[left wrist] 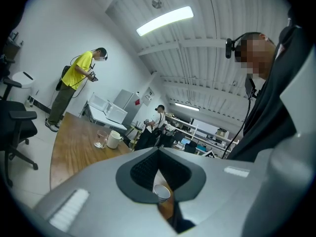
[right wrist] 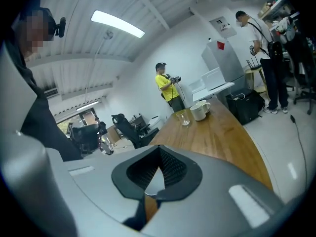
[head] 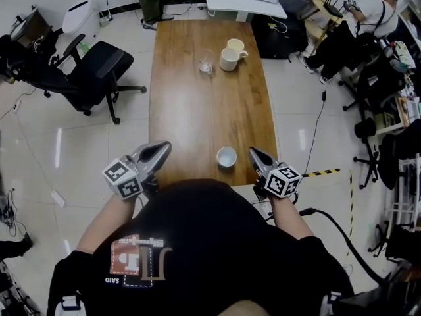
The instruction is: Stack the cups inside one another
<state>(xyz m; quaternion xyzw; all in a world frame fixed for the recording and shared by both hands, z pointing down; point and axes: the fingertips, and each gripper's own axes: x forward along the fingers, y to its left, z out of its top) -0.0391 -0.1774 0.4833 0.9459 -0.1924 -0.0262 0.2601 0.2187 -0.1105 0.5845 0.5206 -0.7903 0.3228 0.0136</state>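
Left tool [head: 164, 149], right tool [head: 254, 154] both closed, empty, flanking white cup [head: 226, 157] at table [head: 197, 104] near edge.

Bends both elbows, left forearm [head: 105, 221] and right forearm [head: 294, 219] bare below black short sleeves; holds the left gripper [head: 163, 150] level, jaws pressed together, nothing between them; holds the right gripper [head: 254, 154] tipped slightly downward, jaws likewise closed and empty; angles both noses inward, marker cubes [head: 123, 178] facing up.

Black office chair [head: 99, 68] left of my wooden table [head: 197, 124], yellow-shirted person [left wrist: 81, 70] beyond, cable [head: 315, 133] on floor, right.
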